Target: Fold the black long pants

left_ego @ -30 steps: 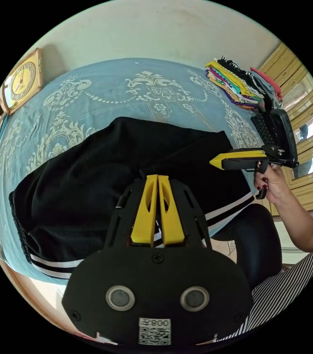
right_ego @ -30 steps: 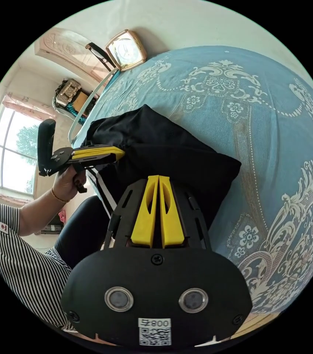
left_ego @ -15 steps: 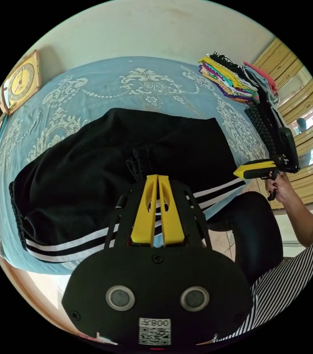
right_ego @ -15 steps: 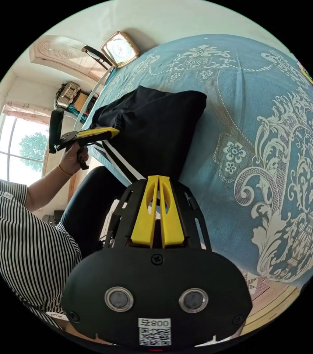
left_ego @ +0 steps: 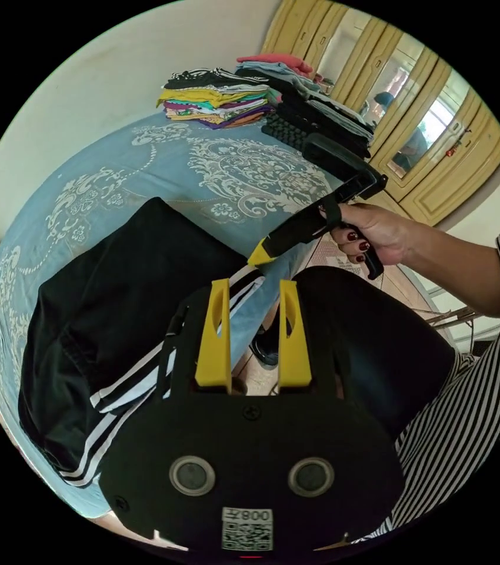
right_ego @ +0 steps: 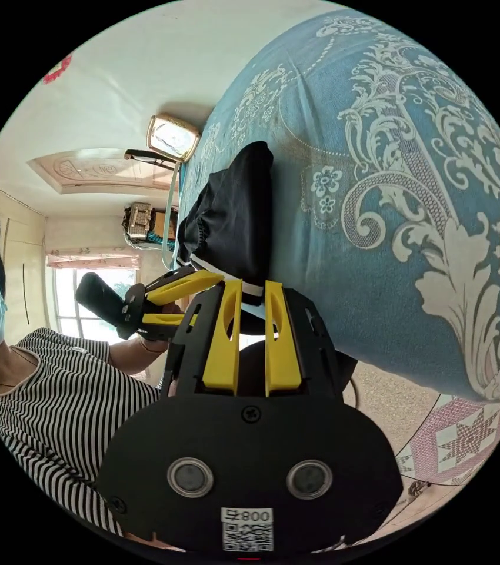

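The black long pants (left_ego: pixel 115 294) with white side stripes lie folded into a compact bundle on the blue patterned bed (left_ego: pixel 162 159), near its edge. My left gripper (left_ego: pixel 254 288) hangs open just off the bed edge, above the person's dark-clad leg, with nothing between its jaws. The right gripper (left_ego: pixel 260 257) reaches in from the right, its tip close to the bundle's striped corner. In the right gripper view the pants (right_ego: pixel 238 218) sit just beyond my right gripper (right_ego: pixel 253 288), which is open and holds nothing. The left gripper (right_ego: pixel 200 297) stands open beside it.
A stack of folded colourful clothes (left_ego: pixel 220 100) and dark items lies at the bed's far end. Yellow wardrobe doors (left_ego: pixel 438 118) stand behind. A framed clock (right_ego: pixel 172 136) leans on the wall. The person in a striped shirt (right_ego: pixel 56 388) sits at the bed edge.
Both grippers have gone from shut to open and drawn back off the pants toward the bed edge. Both cameras swung a lot. The pants lie still.
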Motion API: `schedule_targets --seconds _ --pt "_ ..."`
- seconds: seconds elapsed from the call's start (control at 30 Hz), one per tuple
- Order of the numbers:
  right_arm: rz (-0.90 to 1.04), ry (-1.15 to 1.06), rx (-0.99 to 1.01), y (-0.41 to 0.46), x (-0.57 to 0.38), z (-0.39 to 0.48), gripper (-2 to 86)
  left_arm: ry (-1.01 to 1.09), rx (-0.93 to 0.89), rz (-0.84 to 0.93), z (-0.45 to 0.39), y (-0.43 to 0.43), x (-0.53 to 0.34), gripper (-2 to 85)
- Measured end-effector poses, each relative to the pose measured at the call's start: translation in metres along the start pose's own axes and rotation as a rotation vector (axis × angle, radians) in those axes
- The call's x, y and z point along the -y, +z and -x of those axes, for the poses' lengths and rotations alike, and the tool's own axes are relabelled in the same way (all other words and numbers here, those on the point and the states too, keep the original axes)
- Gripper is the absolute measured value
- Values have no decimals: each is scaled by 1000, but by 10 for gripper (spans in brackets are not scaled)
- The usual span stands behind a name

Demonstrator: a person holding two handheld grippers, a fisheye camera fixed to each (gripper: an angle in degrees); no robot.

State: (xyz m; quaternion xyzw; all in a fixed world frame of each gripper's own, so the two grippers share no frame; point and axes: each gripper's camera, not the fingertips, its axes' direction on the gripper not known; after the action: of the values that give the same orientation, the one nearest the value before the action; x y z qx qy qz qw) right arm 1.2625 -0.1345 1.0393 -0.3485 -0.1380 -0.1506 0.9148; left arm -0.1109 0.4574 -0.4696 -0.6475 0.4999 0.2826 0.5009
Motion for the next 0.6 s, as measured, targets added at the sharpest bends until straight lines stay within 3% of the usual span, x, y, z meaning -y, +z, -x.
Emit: schedule_targets --seconds 0.17,0.33,0.47,0.6 --pt "30 20 69 0 3 -11 70 83 137 92 -38 36 11 122" --pt "46 0 187 -7 10 -14 69 36 213 84 -53 45 14 78" --pt "47 -29 180 -13 17 -10 62 -7 177 38 -54 38 10 58" --pt "-69 -7 112 -31 36 -17 89 -17 169 11 -61 31 7 54"
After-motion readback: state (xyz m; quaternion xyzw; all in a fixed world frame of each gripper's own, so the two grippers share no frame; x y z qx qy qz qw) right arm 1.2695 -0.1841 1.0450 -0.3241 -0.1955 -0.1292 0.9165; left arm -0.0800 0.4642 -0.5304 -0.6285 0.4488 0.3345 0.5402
